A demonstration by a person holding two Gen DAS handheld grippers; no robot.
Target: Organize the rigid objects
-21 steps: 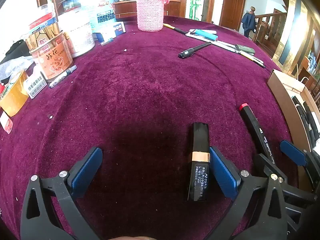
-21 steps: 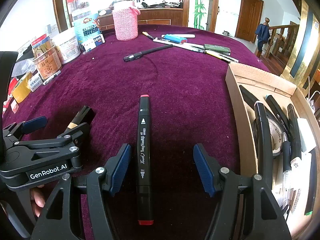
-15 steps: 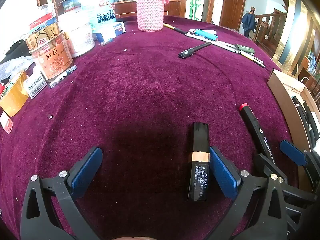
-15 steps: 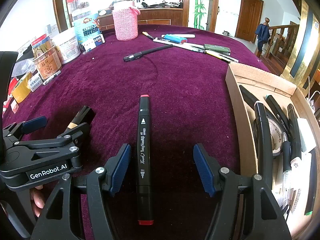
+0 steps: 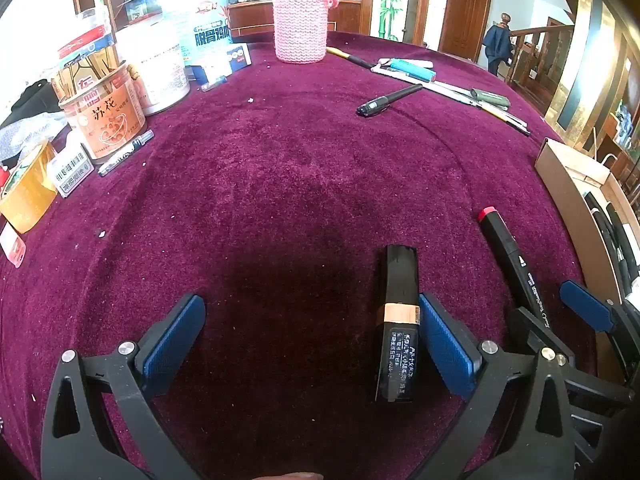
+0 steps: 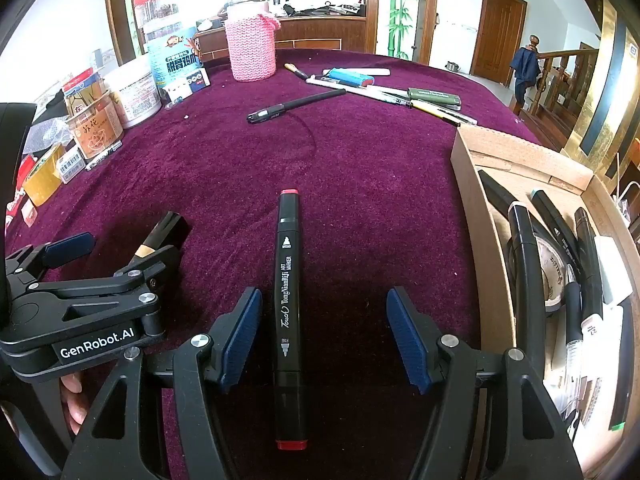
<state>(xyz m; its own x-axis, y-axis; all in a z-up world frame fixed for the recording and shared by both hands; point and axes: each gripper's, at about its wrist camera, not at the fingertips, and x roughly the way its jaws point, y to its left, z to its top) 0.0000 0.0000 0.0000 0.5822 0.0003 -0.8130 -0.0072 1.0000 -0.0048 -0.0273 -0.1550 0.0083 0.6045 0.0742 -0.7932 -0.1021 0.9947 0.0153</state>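
A black lipstick tube with a gold band (image 5: 396, 320) lies on the purple cloth between my left gripper's (image 5: 308, 340) open pads, right against the right pad. It also shows in the right wrist view (image 6: 160, 236). A black art marker with red ends (image 6: 289, 300) lies between my right gripper's (image 6: 324, 336) open pads, nearer the left pad; it also shows in the left wrist view (image 5: 512, 264). Both grippers rest low over the cloth, side by side. A cardboard box (image 6: 476, 216) with several pens and markers stands at the right.
A black pen (image 6: 296, 106), a blue lighter (image 6: 352, 77) and more pens lie further back. A pink knitted bottle cover (image 6: 251, 48), tins (image 5: 106, 116), jars and tape rolls stand along the back left.
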